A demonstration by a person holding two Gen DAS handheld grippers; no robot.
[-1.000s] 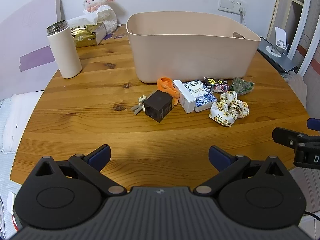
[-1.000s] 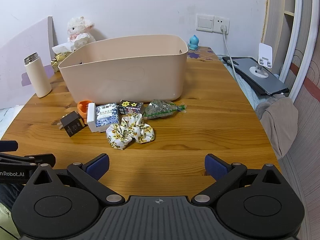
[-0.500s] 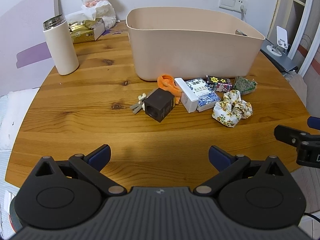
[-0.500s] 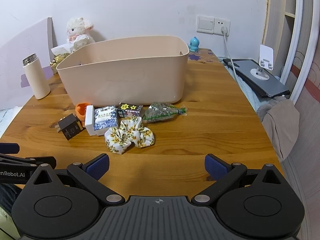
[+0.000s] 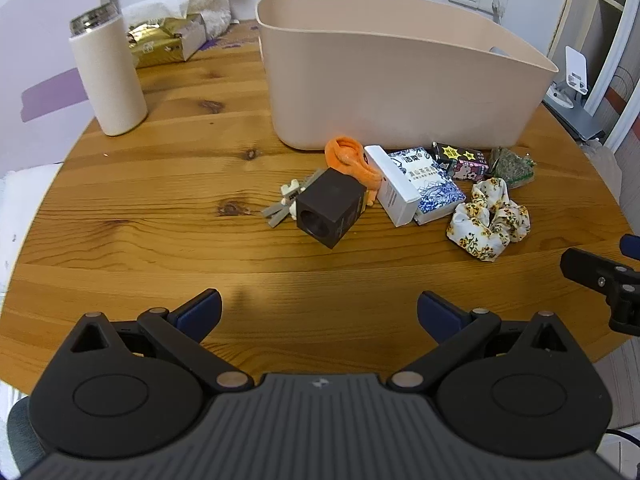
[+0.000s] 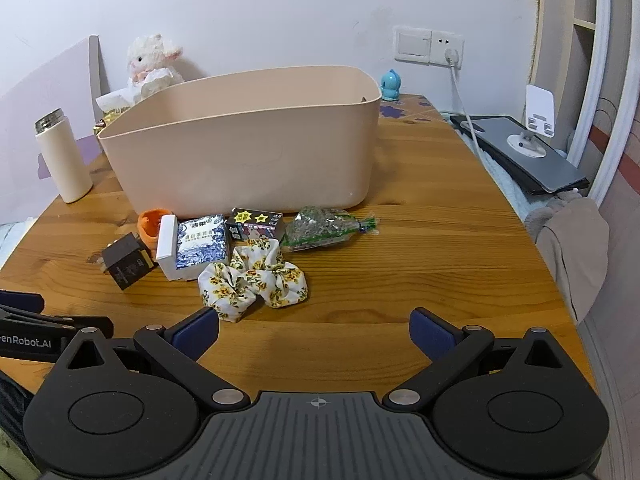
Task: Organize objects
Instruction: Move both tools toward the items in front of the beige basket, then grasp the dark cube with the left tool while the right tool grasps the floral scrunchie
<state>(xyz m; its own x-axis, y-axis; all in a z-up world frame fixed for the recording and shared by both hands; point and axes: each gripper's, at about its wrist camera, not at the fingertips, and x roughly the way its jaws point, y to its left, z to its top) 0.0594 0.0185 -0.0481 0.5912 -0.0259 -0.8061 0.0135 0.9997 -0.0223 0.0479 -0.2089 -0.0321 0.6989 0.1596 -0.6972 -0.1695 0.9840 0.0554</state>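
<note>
A beige plastic bin stands on the wooden table. In front of it lies a row of small items: a dark brown cube, an orange band, a white box with a blue-patterned packet, a small dark star-printed box, a green packet and a floral scrunchie. My left gripper is open, short of the cube. Just short of the scrunchie my right gripper is open too, holding nothing.
A white bottle stands at the left. A gold tissue box and a plush lamb sit at the back. A grey laptop with a phone stand lies off the table's right edge, with a cord running to the wall socket.
Both grippers have moved forward toward the row of items, which now looks larger and closer. Both stay open; nothing on the table has shifted.
</note>
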